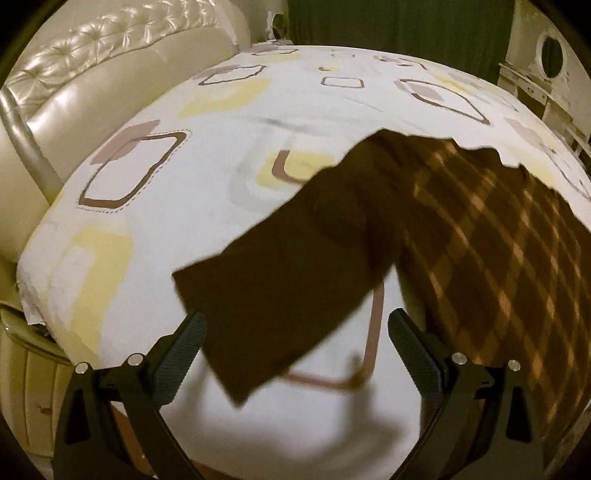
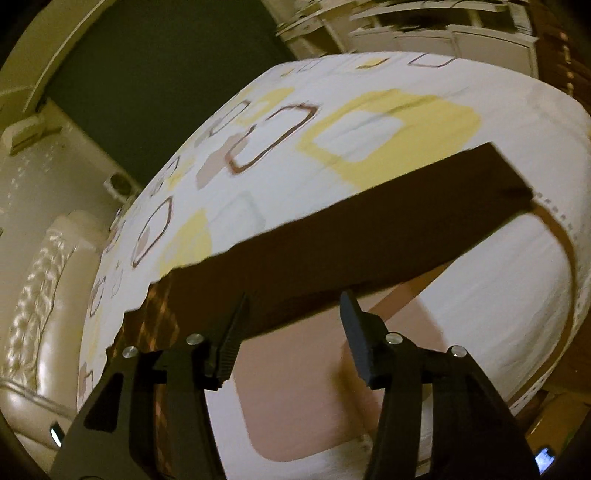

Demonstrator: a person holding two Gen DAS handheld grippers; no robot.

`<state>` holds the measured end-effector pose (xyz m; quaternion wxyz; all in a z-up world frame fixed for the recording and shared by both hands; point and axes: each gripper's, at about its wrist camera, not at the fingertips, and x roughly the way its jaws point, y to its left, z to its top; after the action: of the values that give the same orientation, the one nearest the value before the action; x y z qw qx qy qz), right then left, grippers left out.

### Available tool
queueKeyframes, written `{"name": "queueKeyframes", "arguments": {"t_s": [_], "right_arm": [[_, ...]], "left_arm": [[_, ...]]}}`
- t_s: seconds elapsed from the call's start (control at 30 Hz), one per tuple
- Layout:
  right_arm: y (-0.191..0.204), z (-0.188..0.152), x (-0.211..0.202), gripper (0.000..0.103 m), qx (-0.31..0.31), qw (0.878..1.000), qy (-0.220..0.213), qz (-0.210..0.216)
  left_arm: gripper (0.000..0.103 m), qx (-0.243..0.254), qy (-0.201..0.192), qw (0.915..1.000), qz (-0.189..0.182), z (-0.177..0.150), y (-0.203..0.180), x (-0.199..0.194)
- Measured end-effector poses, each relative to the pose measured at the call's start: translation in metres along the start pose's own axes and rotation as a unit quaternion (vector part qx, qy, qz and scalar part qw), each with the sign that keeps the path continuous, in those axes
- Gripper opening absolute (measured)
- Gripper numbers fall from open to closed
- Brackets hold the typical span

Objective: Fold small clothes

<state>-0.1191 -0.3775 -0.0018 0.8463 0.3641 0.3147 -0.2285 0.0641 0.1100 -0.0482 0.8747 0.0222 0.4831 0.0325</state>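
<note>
A dark brown garment (image 1: 295, 258) with an orange plaid part (image 1: 498, 240) lies on the patterned bed sheet (image 1: 166, 240). Its plain brown flap reaches toward my left gripper (image 1: 295, 328), which is open, with the flap's end between the spread fingers. In the right wrist view the same brown flap (image 2: 351, 229) stretches across the sheet (image 2: 480, 277) in front of my right gripper (image 2: 291, 302). That gripper is open, its fingertips at the flap's near edge. The plaid part (image 2: 155, 314) shows at the left.
A cream tufted headboard (image 1: 92, 66) stands at the bed's left side. A dark green curtain (image 1: 399, 22) hangs beyond the bed. White furniture (image 1: 546, 74) stands at the far right. The bed's edge (image 1: 33, 295) drops off at the left.
</note>
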Motion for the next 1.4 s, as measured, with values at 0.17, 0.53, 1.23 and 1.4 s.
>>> {"name": "queueKeyframes", "arguments": {"t_s": [0.17,0.53,1.23,1.4], "right_arm": [[0.001,-0.014,0.008,0.051,0.002,1.0,0.017,-0.004],[-0.017,-0.024,0.013,0.054,0.024,0.999,0.033,-0.002],[-0.021,-0.037,0.029,0.059,0.029,0.998,0.055,-0.006],[-0.021,-0.039,0.03,0.059,0.029,0.998,0.057,-0.008]], "left_arm": [[0.098,0.0,0.008,1.0,0.003,0.017,-0.006,0.016],[0.064,0.048,0.004,0.9988,0.004,0.035,-0.029,0.037],[0.052,0.082,0.014,0.9963,-0.023,0.031,-0.03,0.041],[0.026,0.059,0.018,0.9968,-0.052,0.034,-0.024,0.04]]}}
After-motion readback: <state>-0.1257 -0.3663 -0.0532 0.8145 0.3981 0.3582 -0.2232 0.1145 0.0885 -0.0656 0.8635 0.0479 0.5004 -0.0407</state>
